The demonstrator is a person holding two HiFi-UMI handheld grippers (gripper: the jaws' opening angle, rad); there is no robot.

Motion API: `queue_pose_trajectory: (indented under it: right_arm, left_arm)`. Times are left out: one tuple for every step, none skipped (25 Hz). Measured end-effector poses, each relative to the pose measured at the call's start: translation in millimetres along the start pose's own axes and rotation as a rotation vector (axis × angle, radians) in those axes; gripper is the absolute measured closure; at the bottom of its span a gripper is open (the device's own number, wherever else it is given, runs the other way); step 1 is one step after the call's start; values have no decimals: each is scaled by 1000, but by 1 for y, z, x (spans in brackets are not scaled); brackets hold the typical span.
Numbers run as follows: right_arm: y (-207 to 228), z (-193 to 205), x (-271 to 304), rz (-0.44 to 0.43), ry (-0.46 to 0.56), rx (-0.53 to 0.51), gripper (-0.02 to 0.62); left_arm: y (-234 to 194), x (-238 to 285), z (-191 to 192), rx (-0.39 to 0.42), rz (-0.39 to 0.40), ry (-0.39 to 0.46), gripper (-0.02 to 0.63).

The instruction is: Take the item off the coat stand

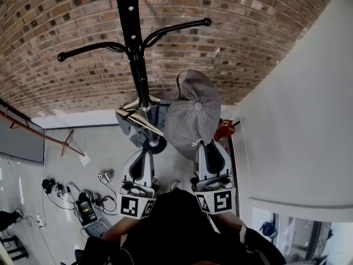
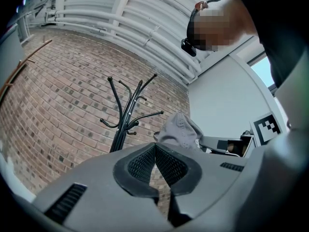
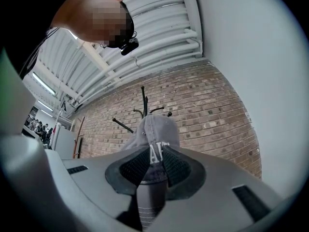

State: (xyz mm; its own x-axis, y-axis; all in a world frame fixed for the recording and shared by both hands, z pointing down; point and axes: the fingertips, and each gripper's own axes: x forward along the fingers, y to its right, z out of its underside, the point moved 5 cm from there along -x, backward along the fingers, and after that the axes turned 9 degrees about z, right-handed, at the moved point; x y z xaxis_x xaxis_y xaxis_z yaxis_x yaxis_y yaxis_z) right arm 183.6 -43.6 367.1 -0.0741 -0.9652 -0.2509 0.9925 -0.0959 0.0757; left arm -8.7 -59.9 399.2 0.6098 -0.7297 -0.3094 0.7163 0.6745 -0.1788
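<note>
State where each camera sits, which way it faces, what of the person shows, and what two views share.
Head view: on the person's head, facing forward and down at coat stand, grey cap, left tool and right tool; dark-clothed torso at bottom.
Left gripper view: on the left tool, along its shut, empty jaws toward stand and cap; person's head, dark top.
Right gripper view: on the right tool, along jaws clamped on the cap's brim; person's head.
Shared: all show cap and stand.
</note>
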Motion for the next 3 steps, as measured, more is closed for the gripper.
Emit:
queue_pose_trajectory:
  right_arm:
    - [1,0,1,4,2,-1,506]
    - [2,0,2,7,5,-3,506]
    - [3,0,3,9,7,-4,505]
  left_arm:
    - [0,2,0,0,4,2,591]
    - [-1,4,0,1,8,5,591]
    - [-2,6,-1,2,11,9,591]
